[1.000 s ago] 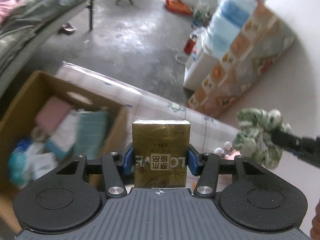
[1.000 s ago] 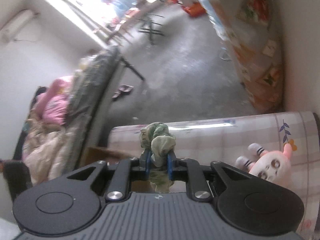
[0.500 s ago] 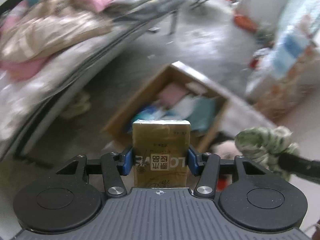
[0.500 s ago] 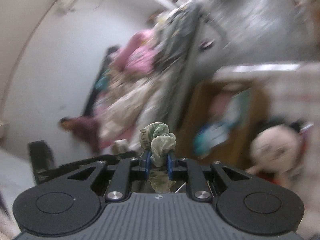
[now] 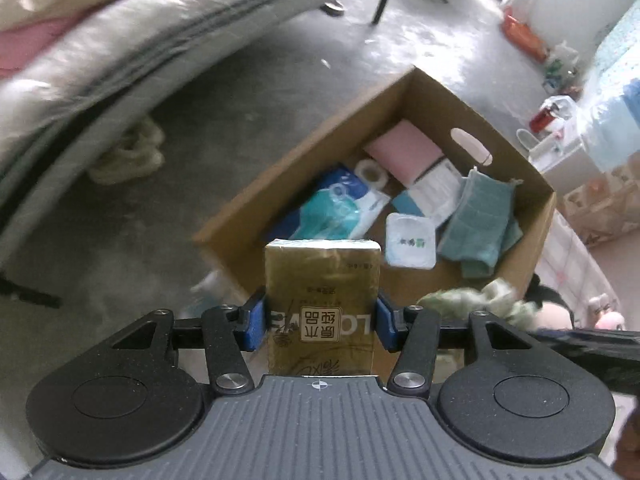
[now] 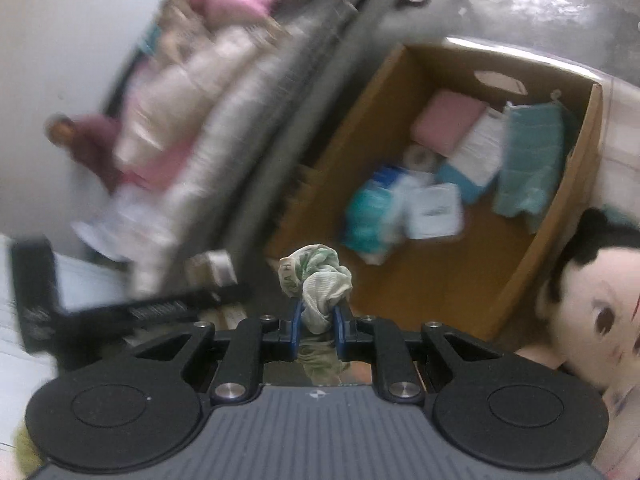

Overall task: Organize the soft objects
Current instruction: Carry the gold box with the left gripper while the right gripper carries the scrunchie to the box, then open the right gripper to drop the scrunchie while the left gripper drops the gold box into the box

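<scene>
**Both hands loaded and poised over the cardboard box**

A bare concrete floor (image 5: 280, 80) runs beneath a bed heaped with rumpled bedding (image 5: 100, 40), and an open cardboard box (image 5: 548, 216) sits beside it.

The left gripper (image 5: 322, 320) is clamped on a gold tissue pack (image 5: 322, 280), its blue pads pressing the pack's two sides so that it stands upright between them. Just beyond the pack lies the box's near wall, and inside are a pink pad (image 5: 404, 150), a teal towel (image 5: 480, 216), a white lidded tub (image 5: 410, 240), a roll of white tape (image 5: 371, 170) and some blue-and-teal packets (image 5: 332, 208).

The right gripper (image 6: 318, 326) has its jaws drawn nearly together on a green-and-white scrunchie (image 6: 316, 280), which bulges out above the pads. Past it the same box (image 6: 576, 200) opens, with bare cardboard bottom showing on the near side. A plush doll with black hair (image 6: 592, 292) lies just outside the box's right-hand wall; it looks like another item waiting its turn.

The step in hand appears to be carrying both soft items to the box. The next move would call for bringing each gripper over the opening, clear of the rim, and parting the jaws above the bare patch. The scrunchie may cling to the pads, so a wide release would help.
</scene>
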